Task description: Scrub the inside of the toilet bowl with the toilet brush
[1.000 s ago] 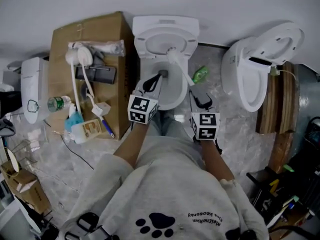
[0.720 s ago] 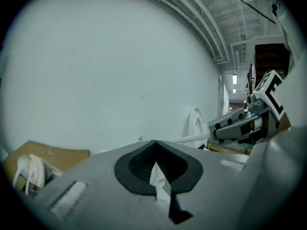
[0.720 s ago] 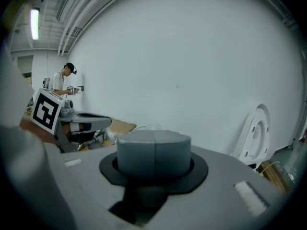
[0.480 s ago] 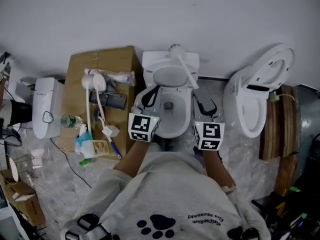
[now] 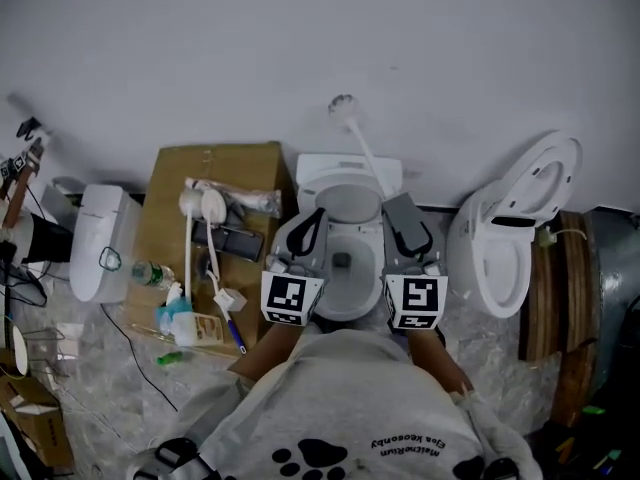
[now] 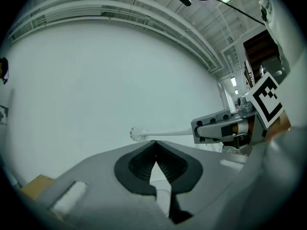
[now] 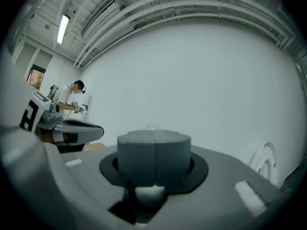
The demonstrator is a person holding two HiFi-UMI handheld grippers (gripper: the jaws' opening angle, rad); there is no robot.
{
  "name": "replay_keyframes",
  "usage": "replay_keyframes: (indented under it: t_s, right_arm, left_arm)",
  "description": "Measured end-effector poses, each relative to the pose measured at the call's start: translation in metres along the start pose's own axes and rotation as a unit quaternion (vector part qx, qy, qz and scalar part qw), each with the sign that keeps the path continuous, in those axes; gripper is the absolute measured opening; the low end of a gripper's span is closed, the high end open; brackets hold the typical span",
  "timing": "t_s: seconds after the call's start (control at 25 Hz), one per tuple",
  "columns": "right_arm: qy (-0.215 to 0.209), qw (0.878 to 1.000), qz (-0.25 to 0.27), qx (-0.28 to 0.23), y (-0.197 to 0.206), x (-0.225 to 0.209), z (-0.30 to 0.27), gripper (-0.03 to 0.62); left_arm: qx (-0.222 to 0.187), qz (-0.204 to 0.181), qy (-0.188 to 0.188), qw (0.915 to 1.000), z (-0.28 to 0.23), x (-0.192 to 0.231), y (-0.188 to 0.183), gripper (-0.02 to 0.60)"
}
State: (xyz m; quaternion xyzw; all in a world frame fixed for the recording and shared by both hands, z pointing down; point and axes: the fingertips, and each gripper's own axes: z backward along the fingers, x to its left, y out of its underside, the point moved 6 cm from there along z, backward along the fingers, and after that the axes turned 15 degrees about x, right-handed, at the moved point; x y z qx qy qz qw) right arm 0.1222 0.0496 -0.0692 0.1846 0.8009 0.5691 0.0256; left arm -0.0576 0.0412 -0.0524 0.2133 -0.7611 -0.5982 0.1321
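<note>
The white toilet [image 5: 345,303] stands straight ahead with its seat ring and bowl open. My right gripper [image 5: 393,204] is shut on the white toilet brush handle [image 5: 366,156], over the bowl's right rim. The brush points up and away, its head [image 5: 343,103] in front of the grey wall, well above the bowl. In the left gripper view the brush head [image 6: 138,134] sticks out left of the right gripper [image 6: 211,128]. My left gripper [image 5: 311,215] is over the bowl's left rim, shut [image 6: 154,143] with nothing in it. The handle [image 7: 149,193] shows white under the right jaws.
A cardboard box [image 5: 175,183] left of the toilet carries another brush, a plunger and small items. A white unit [image 5: 95,238] and a bottle [image 5: 148,273] lie further left. A second toilet [image 5: 500,238] with its lid up stands at the right. Another person [image 7: 72,97] is far off.
The brush has come up out of the bowl and now points at the wall. Both grippers have tilted upward, and the head view has drawn back from the toilet.
</note>
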Motion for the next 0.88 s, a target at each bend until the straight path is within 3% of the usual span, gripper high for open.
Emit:
replay_keyframes:
  t_s: [0.28, 0.88]
  right_arm:
    - [-0.009, 1.000, -0.005, 0.015, 0.011, 0.014, 0.012, 0.150]
    - [0.018, 1.000, -0.021, 0.008, 0.018, 0.027, 0.023, 0.150]
  left_arm:
    - [0.001, -0.004, 0.010, 0.9999, 0.005, -0.002, 0.001, -0.003]
    - [-0.003, -0.015, 0.032, 0.9993, 0.018, -0.005, 0.016, -0.003]
